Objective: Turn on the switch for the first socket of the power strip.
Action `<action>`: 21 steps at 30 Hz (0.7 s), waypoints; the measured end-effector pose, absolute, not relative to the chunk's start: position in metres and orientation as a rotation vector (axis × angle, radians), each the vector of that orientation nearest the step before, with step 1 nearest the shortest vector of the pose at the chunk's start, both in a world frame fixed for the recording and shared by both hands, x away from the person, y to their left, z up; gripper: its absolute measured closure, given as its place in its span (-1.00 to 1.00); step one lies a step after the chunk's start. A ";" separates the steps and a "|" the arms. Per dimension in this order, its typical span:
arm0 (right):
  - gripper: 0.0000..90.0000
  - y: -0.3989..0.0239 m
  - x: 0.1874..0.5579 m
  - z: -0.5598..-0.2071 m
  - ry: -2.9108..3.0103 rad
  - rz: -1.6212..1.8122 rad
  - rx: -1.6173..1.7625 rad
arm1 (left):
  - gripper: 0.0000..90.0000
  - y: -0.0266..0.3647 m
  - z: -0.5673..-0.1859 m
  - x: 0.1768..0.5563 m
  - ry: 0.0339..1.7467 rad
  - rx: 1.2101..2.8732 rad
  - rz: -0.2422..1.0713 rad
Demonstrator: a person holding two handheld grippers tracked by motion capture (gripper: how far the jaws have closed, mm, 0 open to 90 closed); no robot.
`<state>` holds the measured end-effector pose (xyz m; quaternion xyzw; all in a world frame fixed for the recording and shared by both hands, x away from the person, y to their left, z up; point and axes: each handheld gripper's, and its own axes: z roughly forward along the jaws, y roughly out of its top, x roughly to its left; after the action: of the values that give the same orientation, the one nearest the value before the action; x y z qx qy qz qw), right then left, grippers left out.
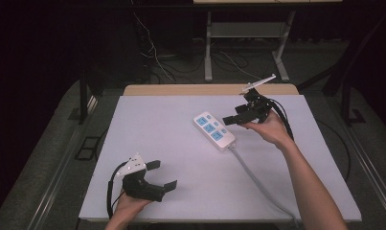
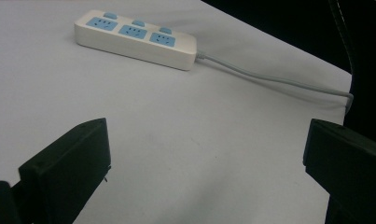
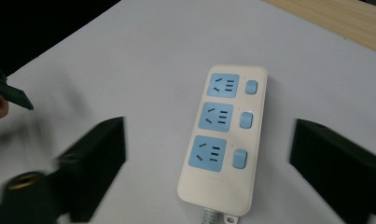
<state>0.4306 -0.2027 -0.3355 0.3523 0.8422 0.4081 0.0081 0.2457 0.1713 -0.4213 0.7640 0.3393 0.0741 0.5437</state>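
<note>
Cream plastic with three blue sockets: we see the power strip (image 1: 214, 131) lying flat on the white worktop (image 1: 171, 158), nearer its far right corner, its grey cable (image 1: 260, 182) running to the near right edge. We find the right gripper (image 1: 234, 118) hovering just beside the strip's right side, jaws apart, nothing between them, the strip below. We see the left gripper (image 1: 161, 175) near the near left corner, jaws spread wide and empty.

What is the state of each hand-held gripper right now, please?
Left hand-held gripper: open, holding nothing.
Right hand-held gripper: open above the power strip, not gripping it.
</note>
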 end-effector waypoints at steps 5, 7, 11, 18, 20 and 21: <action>-0.26 -0.202 0.436 -0.342 2.635 1.237 1.105 | -1.00 0.172 -0.421 0.246 0.808 1.804 0.174; -0.13 -0.202 0.438 -0.345 2.637 1.233 1.109 | -1.00 0.172 -0.421 0.246 0.809 1.804 0.175; 0.08 -0.202 0.442 -0.349 2.643 1.235 1.103 | -1.00 0.173 -0.421 0.246 0.807 1.804 0.176; 0.48 -0.204 0.448 -0.356 2.641 1.262 1.094 | -1.00 0.173 -0.421 0.246 0.807 1.803 0.178; 0.56 -0.204 0.449 -0.357 2.642 1.272 1.090 | -1.00 0.173 -0.421 0.246 0.807 1.803 0.178; 0.59 -0.205 0.449 -0.357 2.644 1.275 1.091 | -1.00 0.173 -0.421 0.246 0.807 1.803 0.177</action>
<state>0.4494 -0.2046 -0.3574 0.3484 0.8443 0.4070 0.0050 0.2459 0.1732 -0.4207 0.7609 0.3404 0.0747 0.5473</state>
